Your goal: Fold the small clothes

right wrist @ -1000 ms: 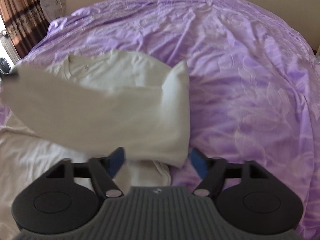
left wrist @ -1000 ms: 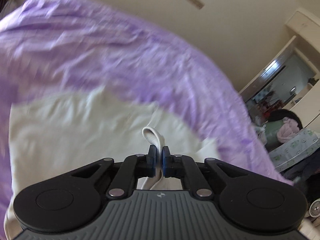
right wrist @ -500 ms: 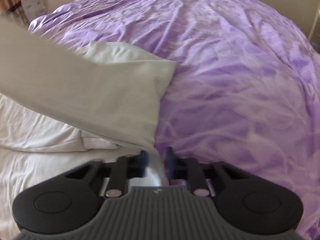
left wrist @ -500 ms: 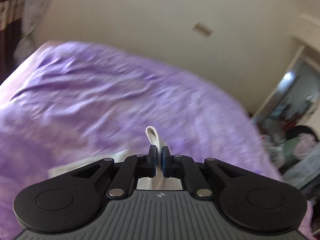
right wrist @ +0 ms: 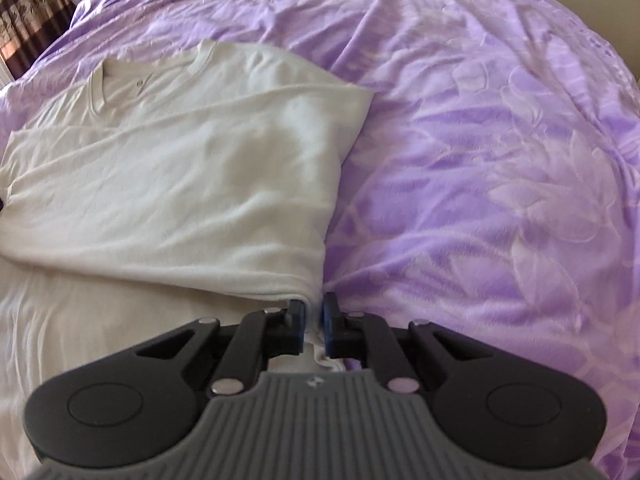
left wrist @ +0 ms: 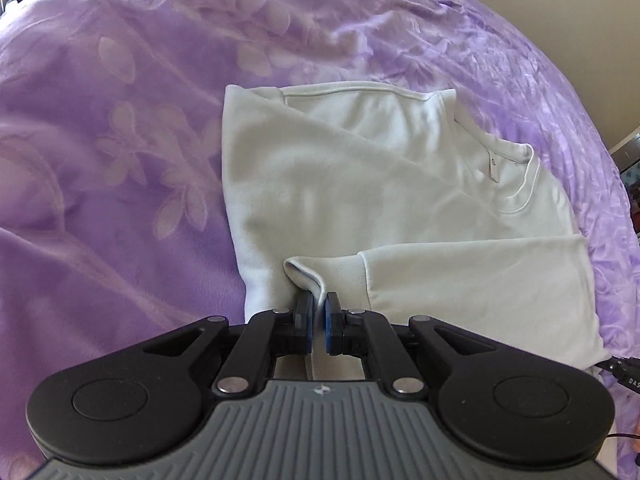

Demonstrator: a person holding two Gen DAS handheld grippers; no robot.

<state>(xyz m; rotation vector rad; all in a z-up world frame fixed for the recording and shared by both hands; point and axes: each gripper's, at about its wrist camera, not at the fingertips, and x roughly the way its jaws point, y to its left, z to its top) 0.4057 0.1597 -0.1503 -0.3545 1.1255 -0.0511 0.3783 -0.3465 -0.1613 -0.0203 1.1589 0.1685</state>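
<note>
A cream long-sleeved top (left wrist: 360, 184) lies on the purple bedspread (left wrist: 104, 140), its sides folded in and a sleeve laid across it. My left gripper (left wrist: 316, 308) is shut on a fold of the cream cloth at the top's near left edge. In the right wrist view the same top (right wrist: 180, 168) fills the left half, collar at the far left. My right gripper (right wrist: 314, 316) is shut on the cloth at the top's near right corner. The fabric under both grippers is hidden.
The purple bedspread (right wrist: 480, 160) with a leaf pattern spreads all around the top. A striped curtain (right wrist: 24, 12) is at the far left. A black cable (left wrist: 624, 372) shows at the right edge of the left wrist view.
Both grippers have come down from a lifted position with the cloth. The right gripper, open a second ago, closed on the cloth. The raised flap now lies flat on the top.
</note>
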